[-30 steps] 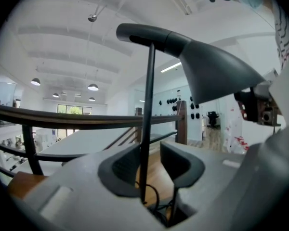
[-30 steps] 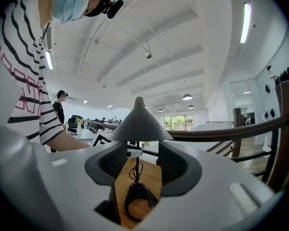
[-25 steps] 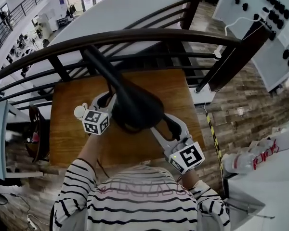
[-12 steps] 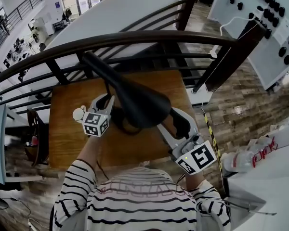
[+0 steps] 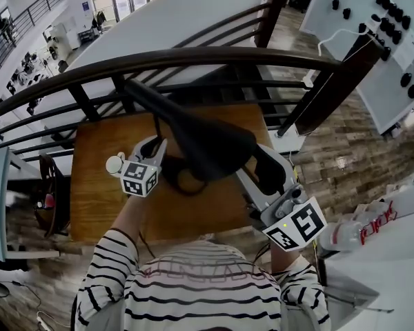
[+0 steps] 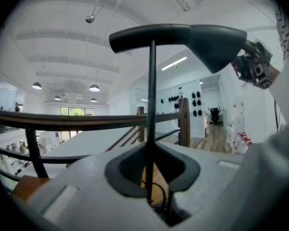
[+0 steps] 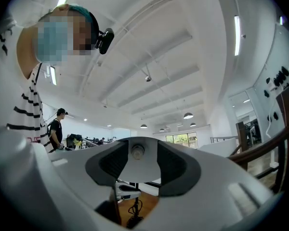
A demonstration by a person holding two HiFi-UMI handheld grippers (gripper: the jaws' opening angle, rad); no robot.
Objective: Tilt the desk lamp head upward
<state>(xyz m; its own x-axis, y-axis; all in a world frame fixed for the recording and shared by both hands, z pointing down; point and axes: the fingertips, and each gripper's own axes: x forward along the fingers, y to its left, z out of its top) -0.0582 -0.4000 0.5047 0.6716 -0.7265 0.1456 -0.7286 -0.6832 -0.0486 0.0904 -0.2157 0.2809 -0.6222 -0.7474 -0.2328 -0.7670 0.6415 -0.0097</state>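
Observation:
A black desk lamp stands on the wooden table (image 5: 96, 185). Its head (image 5: 217, 147) hangs over the table's middle, and its arm (image 5: 141, 95) runs up to the left. My left gripper (image 5: 155, 149) is shut on the thin upright stem (image 6: 151, 105), which runs between its jaws in the left gripper view (image 6: 151, 170). My right gripper (image 5: 265, 174) grips the head's right rim. In the right gripper view (image 7: 137, 165) the white inside of the head and its bulb (image 7: 137, 150) fill the gap between the pads. These jaws have just closed a little further on the head.
A dark curved railing (image 5: 193, 54) runs along the table's far side. A white panel with black knobs (image 5: 393, 19) stands at the upper right. Plastic bottles (image 5: 345, 233) lie at the right. The lamp's cable (image 5: 186, 183) loops on the table under the head.
The right gripper has risen and drifted toward the lower right of the head view, and the lamp head's right end has come up with it. The left gripper has stayed on the stem.

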